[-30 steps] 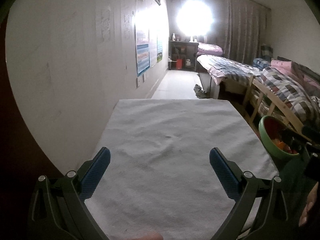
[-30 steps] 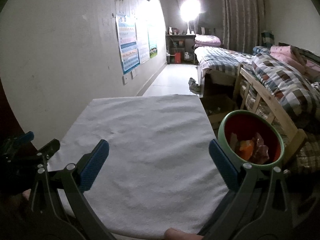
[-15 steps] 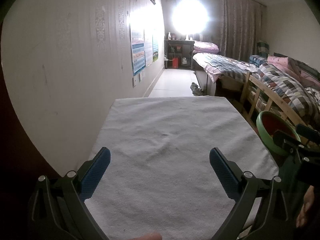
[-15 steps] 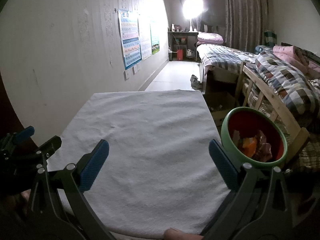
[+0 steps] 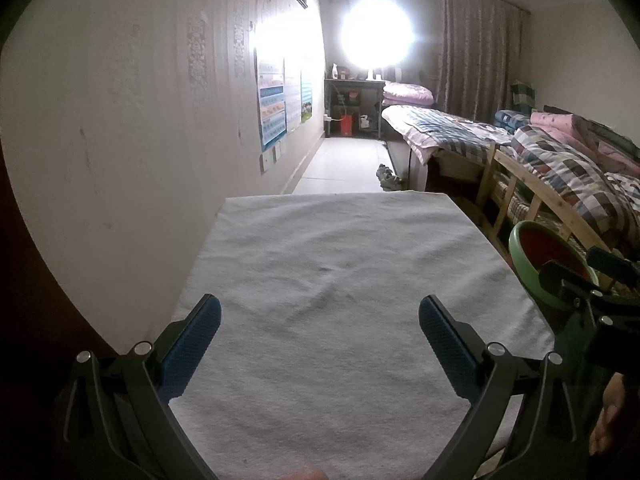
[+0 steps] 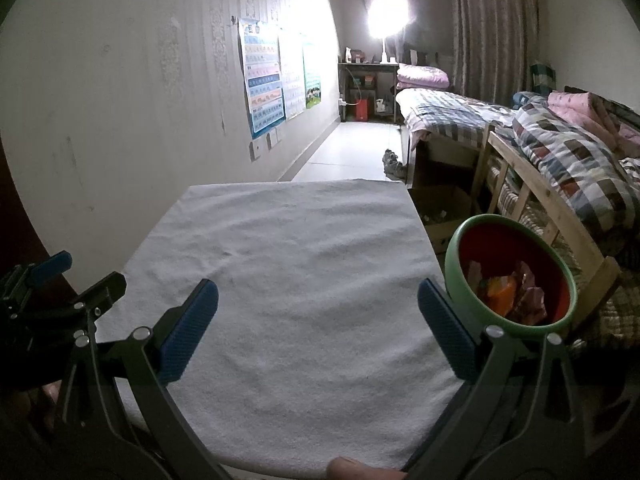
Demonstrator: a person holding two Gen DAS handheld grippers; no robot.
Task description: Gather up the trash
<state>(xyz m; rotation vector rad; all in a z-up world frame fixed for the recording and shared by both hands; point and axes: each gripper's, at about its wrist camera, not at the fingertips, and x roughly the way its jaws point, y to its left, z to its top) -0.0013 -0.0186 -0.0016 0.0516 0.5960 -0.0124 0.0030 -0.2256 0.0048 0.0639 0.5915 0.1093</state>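
My left hand-held gripper (image 5: 320,334): spread wide, nothing between the blue pads (image 5: 192,350); it hangs over the near part of the tabletop.
My right hand-held gripper (image 6: 318,330): also spread wide and holding nothing, over the near right part of the tabletop; in the left wrist view it shows at my far right (image 5: 592,280).
Tabletop (image 6: 288,272): covered by a white towel, a little rumpled, stretching ahead of both hand-held grippers.
Bin (image 6: 510,276): a round green one with a red inside, just off the tabletop's right edge, right beside my right hand-held gripper's right finger; in the left wrist view (image 5: 532,240) it is partly hidden behind that hand-held gripper.
Trash (image 6: 508,292): crumpled wrappers, orange and dark red, lying in the bottom of the bin.
Wall (image 5: 120,120): to my left, with posters (image 6: 264,80) further along.
Cardboard box (image 6: 444,208): on the floor past the tabletop's far right corner.
Beds (image 6: 572,152): to the right, with checked quilts.
Lamp (image 5: 378,34): glaring bright at the far end of the room.
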